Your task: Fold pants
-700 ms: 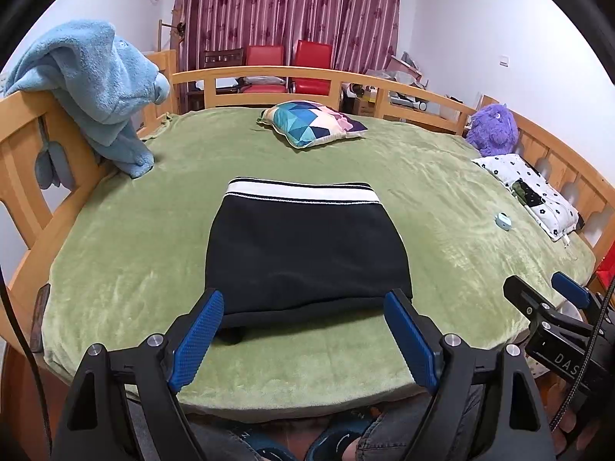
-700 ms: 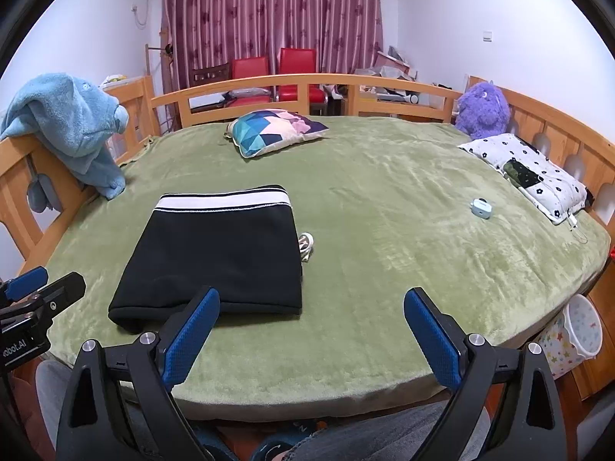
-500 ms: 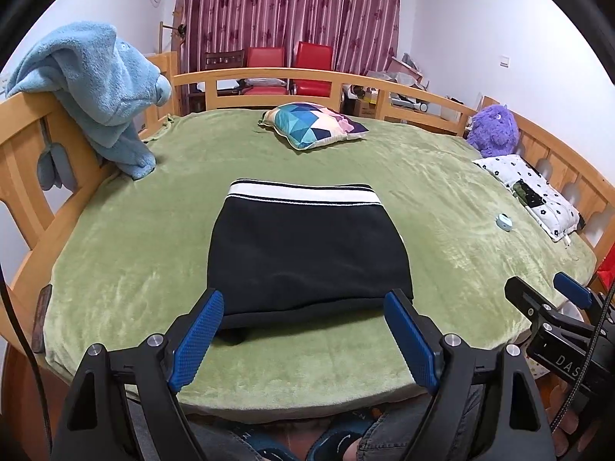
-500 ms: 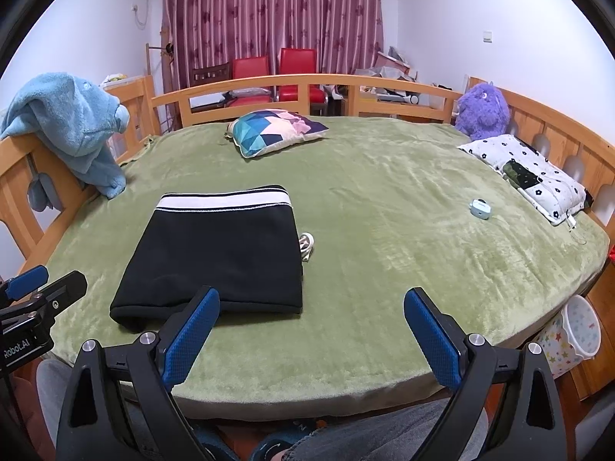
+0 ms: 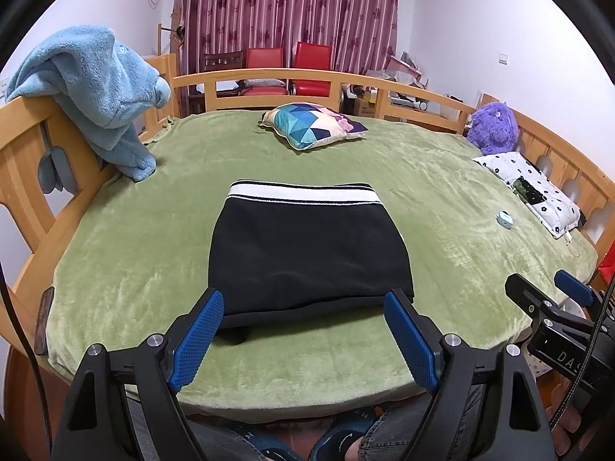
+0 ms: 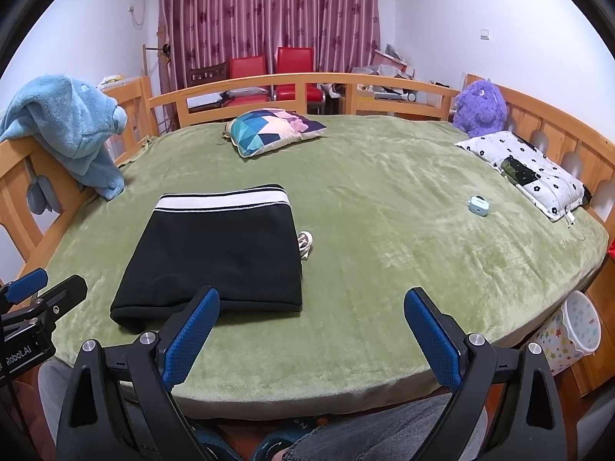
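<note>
Black pants (image 5: 307, 253) lie folded into a flat rectangle on the green blanket (image 5: 442, 199), their white striped waistband at the far edge. In the right wrist view the same pants (image 6: 219, 253) sit left of centre, with a white drawstring (image 6: 306, 244) poking out at their right side. My left gripper (image 5: 303, 305) hovers open just short of the pants' near edge, nothing between its blue pads. My right gripper (image 6: 311, 301) is also open and holds nothing, near the bed's front edge, with its left finger in front of the pants' near right corner.
A colourful cushion (image 5: 311, 125) lies at the far side. A blue towel (image 5: 96, 92) hangs over the wooden rail on the left. A purple plush toy (image 6: 478, 107), a spotted pillow (image 6: 526, 169) and a small blue case (image 6: 478, 205) are on the right. A starred bin (image 6: 572, 336) stands beside the bed.
</note>
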### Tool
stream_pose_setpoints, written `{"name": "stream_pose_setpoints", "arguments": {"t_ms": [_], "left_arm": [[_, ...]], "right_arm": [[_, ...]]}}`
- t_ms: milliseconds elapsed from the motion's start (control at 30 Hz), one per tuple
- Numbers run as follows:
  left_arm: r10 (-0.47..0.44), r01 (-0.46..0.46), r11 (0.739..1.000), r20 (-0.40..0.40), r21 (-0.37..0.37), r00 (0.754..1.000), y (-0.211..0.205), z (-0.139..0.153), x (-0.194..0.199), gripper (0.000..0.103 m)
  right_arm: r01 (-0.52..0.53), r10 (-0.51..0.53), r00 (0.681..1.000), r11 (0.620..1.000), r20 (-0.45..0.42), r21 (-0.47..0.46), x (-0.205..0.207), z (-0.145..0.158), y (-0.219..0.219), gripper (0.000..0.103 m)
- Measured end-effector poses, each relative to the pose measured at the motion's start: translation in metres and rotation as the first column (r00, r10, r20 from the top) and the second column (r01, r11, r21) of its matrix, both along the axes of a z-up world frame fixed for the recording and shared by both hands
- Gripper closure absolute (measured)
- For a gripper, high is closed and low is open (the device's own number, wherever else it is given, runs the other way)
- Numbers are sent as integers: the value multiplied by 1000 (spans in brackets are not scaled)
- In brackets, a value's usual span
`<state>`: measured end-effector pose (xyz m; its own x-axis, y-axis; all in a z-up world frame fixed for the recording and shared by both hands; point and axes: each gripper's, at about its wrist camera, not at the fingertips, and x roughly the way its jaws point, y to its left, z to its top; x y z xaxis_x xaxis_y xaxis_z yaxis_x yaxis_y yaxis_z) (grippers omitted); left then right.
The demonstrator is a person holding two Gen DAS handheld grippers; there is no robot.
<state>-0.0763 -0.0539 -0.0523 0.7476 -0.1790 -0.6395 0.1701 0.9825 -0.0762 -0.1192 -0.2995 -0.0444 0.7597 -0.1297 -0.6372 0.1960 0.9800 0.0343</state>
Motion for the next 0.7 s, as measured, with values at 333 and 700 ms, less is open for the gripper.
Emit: {"name": "stream_pose_setpoints", "arguments": {"t_ms": [333, 700], "left_arm": [[0, 0, 1000, 2, -1, 1000, 0, 2, -3, 18], [0, 0, 1000, 0, -4, 1000, 1, 2, -2, 18]], "right_arm": [[2, -2, 1000, 1000, 4, 0, 2, 2, 1, 7], [1, -1, 1000, 1000, 2, 0, 2, 1, 1, 7]]}}
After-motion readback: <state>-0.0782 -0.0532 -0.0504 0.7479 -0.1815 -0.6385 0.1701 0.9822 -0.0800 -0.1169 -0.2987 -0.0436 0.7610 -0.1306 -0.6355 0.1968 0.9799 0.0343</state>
